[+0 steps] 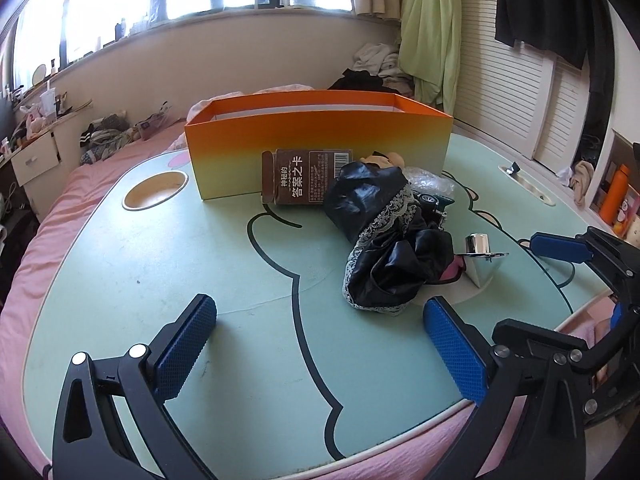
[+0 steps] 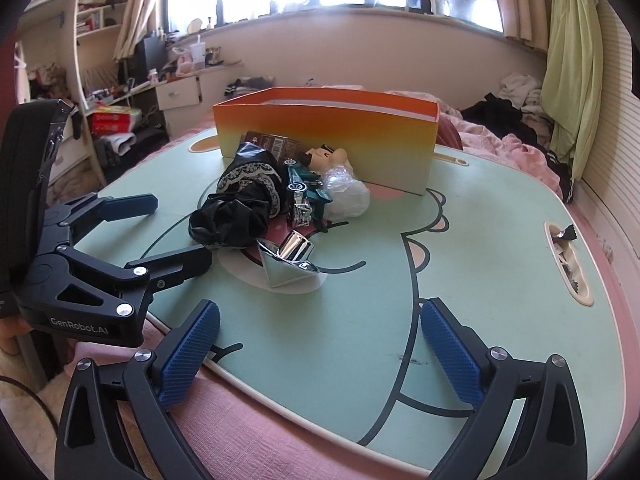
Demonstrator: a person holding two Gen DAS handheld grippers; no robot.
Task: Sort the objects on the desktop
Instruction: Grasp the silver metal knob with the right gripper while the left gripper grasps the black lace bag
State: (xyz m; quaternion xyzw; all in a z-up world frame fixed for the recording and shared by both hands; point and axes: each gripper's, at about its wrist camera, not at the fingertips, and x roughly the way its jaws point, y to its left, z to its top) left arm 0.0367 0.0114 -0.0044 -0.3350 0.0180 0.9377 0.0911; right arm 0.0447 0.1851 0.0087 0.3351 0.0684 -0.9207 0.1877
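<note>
An orange-to-yellow open box (image 1: 320, 142) (image 2: 328, 136) stands at the far side of the green lap table (image 1: 160, 264) (image 2: 480, 280). In front of it lies a heap: a brown card box (image 1: 304, 178), a black lace-trimmed cloth (image 1: 384, 240) (image 2: 240, 204), a teal toy car (image 2: 306, 194), a small doll (image 2: 328, 156), a clear plastic bag (image 2: 346, 196) and a shiny silver object (image 1: 482, 258) (image 2: 292, 258). My left gripper (image 1: 320, 344) is open and empty near the table's front. My right gripper (image 2: 320, 352) is open and empty at the table's edge.
The table sits on a pink bed (image 1: 52, 216). It has a round cup hole (image 1: 156, 190) at the left and a slot (image 2: 568, 264) at the right. Clothes (image 2: 512, 112) lie piled behind the box. A desk and shelves (image 2: 120, 92) stand at the left.
</note>
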